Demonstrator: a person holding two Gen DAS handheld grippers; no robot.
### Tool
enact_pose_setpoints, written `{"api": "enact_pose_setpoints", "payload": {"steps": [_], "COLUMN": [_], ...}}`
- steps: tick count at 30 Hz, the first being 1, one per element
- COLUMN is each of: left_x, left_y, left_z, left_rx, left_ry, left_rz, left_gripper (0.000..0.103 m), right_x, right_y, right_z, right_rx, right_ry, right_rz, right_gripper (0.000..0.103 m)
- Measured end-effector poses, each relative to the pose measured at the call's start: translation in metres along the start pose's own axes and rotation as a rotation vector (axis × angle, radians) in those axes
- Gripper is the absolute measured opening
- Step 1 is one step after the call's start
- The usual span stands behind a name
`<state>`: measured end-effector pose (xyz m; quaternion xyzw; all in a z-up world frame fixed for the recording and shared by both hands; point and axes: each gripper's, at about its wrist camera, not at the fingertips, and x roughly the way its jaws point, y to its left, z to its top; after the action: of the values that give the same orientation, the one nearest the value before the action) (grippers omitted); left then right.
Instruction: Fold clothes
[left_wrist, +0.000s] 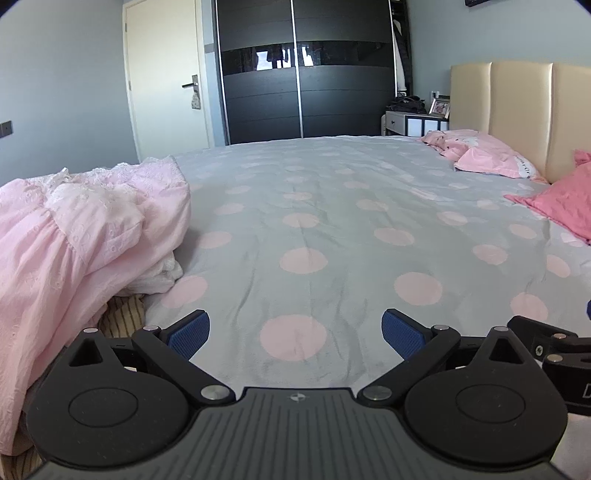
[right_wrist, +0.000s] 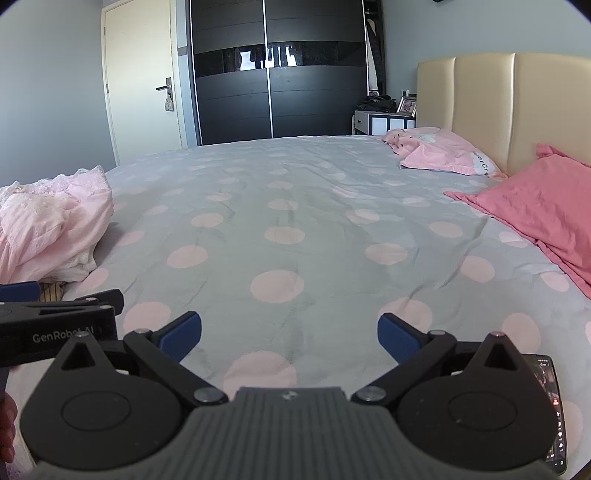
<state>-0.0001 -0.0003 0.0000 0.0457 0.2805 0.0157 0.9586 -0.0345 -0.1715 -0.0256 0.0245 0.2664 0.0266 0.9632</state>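
Two pillows sit at the right of the frame: one pale pink pillow (right_wrist: 447, 155) and one darker pink pillow (right_wrist: 546, 206). One heap of pink clothes (left_wrist: 74, 236) lies left. One phone (right_wrist: 554, 406) sits lower right.

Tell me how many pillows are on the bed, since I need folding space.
2: a pale pink pillow by the headboard at the far side, and a darker pink pillow nearer, at right. More may lie outside view.
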Motion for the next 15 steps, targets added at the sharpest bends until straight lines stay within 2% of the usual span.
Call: {"api": "enact_pose_setpoints", "payload": {"steps": [3,7,15], "left_x": [-0.0015,-0.0078,-0.0017], "left_y": [-0.0035,-0.0057,-0.0029], "left_z": [-0.0008,-0.0022,-0.0005], "left_rx": [0.002,-0.021,-0.008], "left_ry": [0.005,-0.005,0.023], "left_rz": [0.021,-0.015,-0.035], "left_gripper": [0.102,0.102,0.102], "right_x": [0.0,0.0,-0.0052], "right_y": [0.003,0.007,0.0075], "right_z": [0.0027,0.0063,0.0047], "right_rx": [-0.003,-0.006,-0.014], "right_ry": [0.0,0.0,-0.004], "right_rz": [0.001,0.003,0.012], "right_gripper": [0.102,0.102,0.102]}}
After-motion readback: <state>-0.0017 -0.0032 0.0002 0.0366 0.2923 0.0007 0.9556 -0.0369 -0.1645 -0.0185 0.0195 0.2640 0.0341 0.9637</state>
